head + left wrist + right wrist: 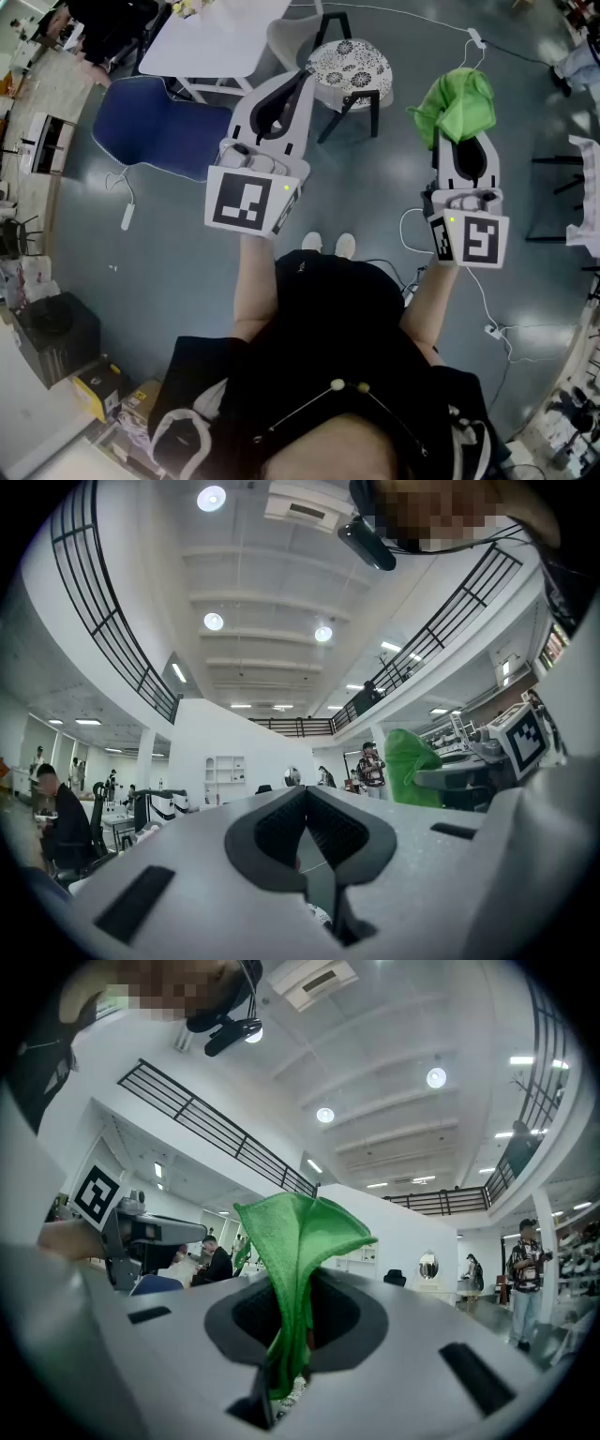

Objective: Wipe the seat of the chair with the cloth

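1. Pinching the green cloth [298, 1241] by one bunched edge, my right claw [286, 1354] is clamped on it, at the scene's right.
2. My left claw [306, 799] is closed and empty.
3. The cloth looks light, soft and floppy, so I judge it needs pressing flat on the patterned chair seat [349, 64], far ahead.

two grippers [306, 73] [466, 139]; one green cloth [461, 105]; one white table [216, 37]; two chairs (blue chair [150, 127], patterned chair [349, 64])
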`<state>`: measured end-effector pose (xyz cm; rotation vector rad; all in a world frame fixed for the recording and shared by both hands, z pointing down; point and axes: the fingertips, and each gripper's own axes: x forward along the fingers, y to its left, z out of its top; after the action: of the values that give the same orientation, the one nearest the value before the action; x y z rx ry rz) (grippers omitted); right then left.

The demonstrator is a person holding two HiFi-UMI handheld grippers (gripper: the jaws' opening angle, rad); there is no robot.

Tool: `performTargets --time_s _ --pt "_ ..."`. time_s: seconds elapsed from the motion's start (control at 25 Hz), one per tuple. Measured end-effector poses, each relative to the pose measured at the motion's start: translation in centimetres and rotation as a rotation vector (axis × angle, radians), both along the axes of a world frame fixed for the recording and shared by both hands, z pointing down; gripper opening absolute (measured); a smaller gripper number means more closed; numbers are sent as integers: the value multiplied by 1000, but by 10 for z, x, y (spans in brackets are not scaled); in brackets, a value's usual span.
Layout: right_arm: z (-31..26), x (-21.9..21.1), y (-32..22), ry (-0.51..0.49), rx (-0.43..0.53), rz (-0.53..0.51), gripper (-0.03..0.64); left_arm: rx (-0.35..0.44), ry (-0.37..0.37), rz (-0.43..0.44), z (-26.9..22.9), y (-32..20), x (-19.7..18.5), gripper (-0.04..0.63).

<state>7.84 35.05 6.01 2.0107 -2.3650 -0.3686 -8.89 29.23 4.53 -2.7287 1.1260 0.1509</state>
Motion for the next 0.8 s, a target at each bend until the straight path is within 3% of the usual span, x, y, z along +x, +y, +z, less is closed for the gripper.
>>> performTargets --time_s 0.8 --pt "11 21 7 36 -30 6 52 -24 -2 -21 7 9 22 5"
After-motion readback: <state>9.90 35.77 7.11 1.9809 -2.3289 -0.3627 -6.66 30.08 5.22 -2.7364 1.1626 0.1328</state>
